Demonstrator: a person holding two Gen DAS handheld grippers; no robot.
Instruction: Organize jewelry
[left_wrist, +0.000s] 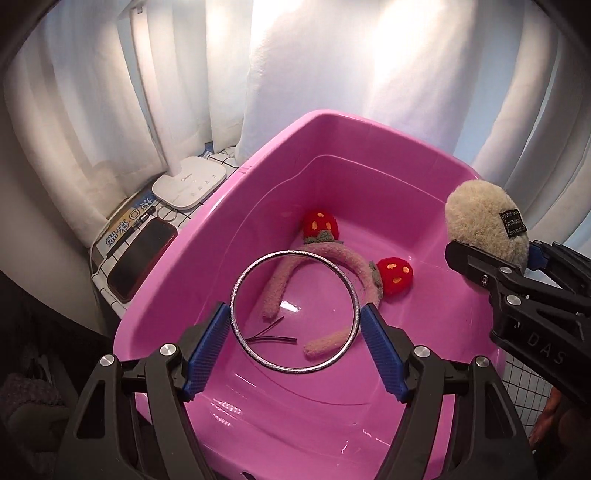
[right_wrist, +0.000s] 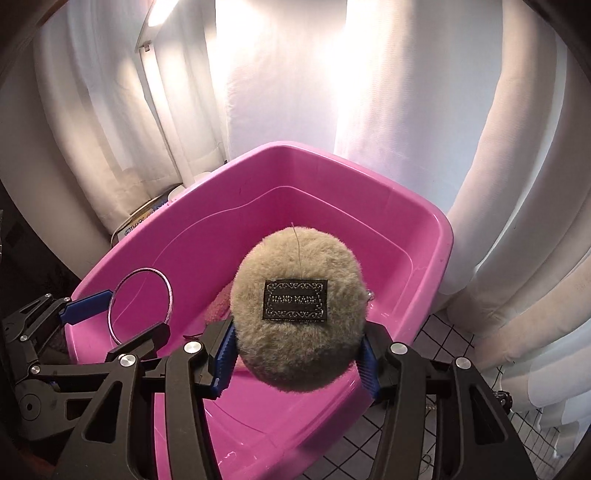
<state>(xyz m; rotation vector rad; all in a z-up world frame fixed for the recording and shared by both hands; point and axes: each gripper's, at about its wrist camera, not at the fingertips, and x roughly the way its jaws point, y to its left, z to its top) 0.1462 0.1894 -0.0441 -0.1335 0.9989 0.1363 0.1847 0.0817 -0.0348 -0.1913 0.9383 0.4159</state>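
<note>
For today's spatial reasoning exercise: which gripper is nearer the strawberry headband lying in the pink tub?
Left. The left gripper hangs just above the headband, holding a silver bangle; the right gripper is off beside it, holding a fluffy pouch.

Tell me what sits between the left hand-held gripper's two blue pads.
In the left wrist view, the silver bangle spans the gap between the left hand-held gripper pads, above the pink tub.

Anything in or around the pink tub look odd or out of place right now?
Only a thin black strand lying loose on the pink tub floor by the plush strawberry headband; it looks like stray debris, not jewelry.
</note>
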